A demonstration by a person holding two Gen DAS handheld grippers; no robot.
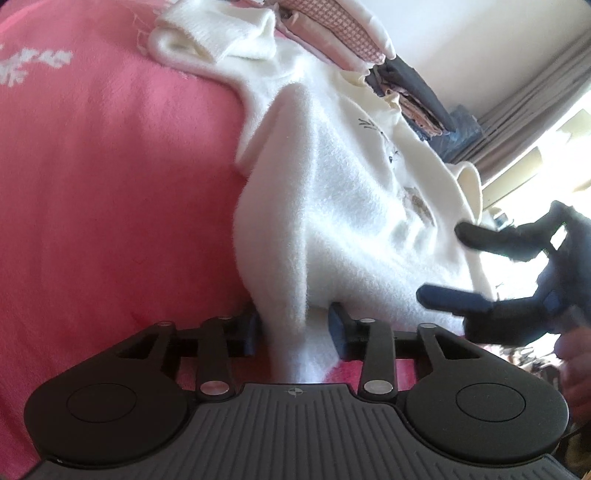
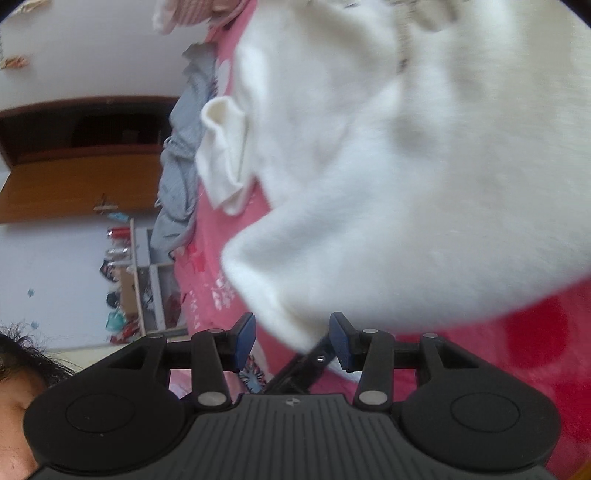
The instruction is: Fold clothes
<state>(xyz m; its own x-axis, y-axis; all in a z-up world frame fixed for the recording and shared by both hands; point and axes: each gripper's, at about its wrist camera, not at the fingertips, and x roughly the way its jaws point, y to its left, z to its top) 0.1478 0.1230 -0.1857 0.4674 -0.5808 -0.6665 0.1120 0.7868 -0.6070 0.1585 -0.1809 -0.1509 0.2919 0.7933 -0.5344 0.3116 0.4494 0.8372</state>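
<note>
A fluffy white sweater (image 1: pixel 332 192) lies on a pink blanket (image 1: pixel 110 184). It has a small embroidered face on its front. My left gripper (image 1: pixel 295 328) stands with its jaws wide, and a bunched fold of the sweater runs between the blue pads, which do not pinch it. My right gripper (image 1: pixel 465 266) shows at the right edge of the left wrist view, open, beside the sweater's hem. In the right wrist view the right gripper (image 2: pixel 291 338) is open, and a corner of the sweater (image 2: pixel 388 166) hangs just in front of it, not gripped.
A stack of folded clothes (image 1: pixel 343 33) lies beyond the sweater. A grey garment (image 2: pixel 181 158) lies at the bed's edge. A wooden cabinet (image 2: pixel 74 166) and a shelf with small items (image 2: pixel 122 280) stand past the bed. A window with a curtain (image 1: pixel 528 92) is at the right.
</note>
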